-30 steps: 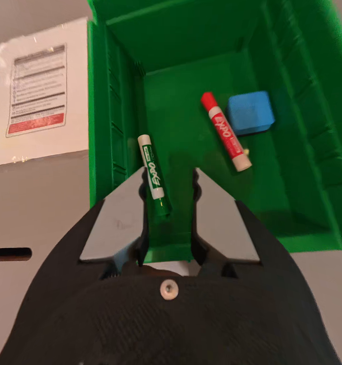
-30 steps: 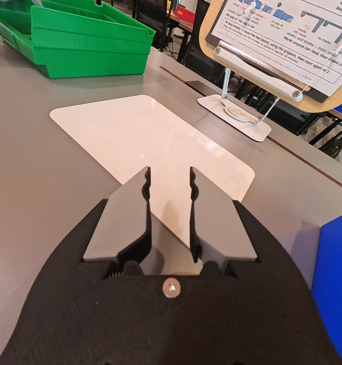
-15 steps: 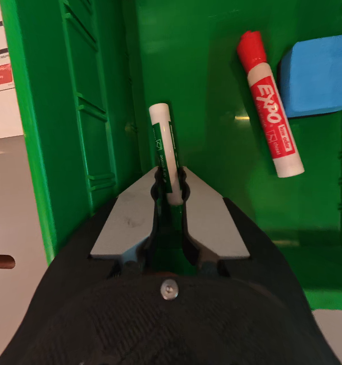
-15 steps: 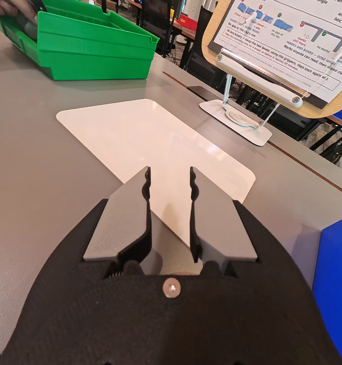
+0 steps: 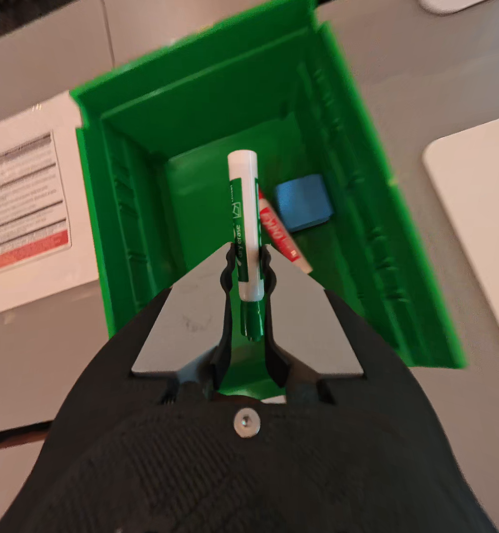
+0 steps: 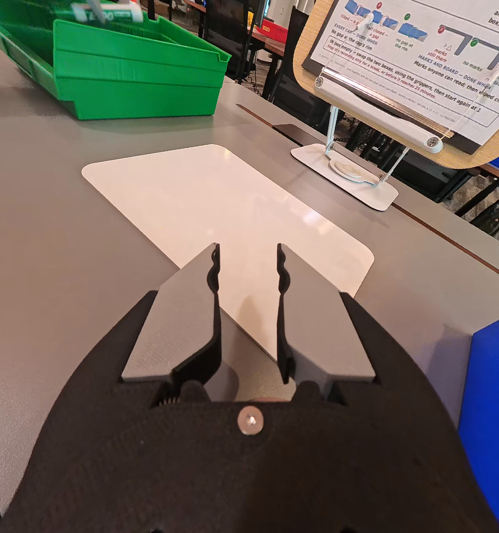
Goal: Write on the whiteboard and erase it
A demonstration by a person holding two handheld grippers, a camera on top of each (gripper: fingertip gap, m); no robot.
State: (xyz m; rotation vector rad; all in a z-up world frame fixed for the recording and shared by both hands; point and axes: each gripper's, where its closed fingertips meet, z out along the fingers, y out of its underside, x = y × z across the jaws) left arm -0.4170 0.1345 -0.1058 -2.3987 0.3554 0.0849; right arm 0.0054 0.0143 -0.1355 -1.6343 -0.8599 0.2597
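— Above the green bin [image 5: 357, 184], my left gripper [image 5: 248, 251] clamps the green marker [image 5: 246, 230], lifted clear.
— And the right gripper [image 6: 248, 251]?
— Agape, empty, over the whiteboard [image 6: 213, 202]. I'd uncap next.

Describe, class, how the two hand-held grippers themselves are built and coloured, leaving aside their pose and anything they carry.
Both look alike. The left hand-held gripper and the right hand-held gripper each have a broad, black, finely ribbed body that flares like wings, with one silver screw at its centre. Two flat grey wedge-shaped fingers taper forward, with black wavy pads along their inner edges. No cables or sleeves show.
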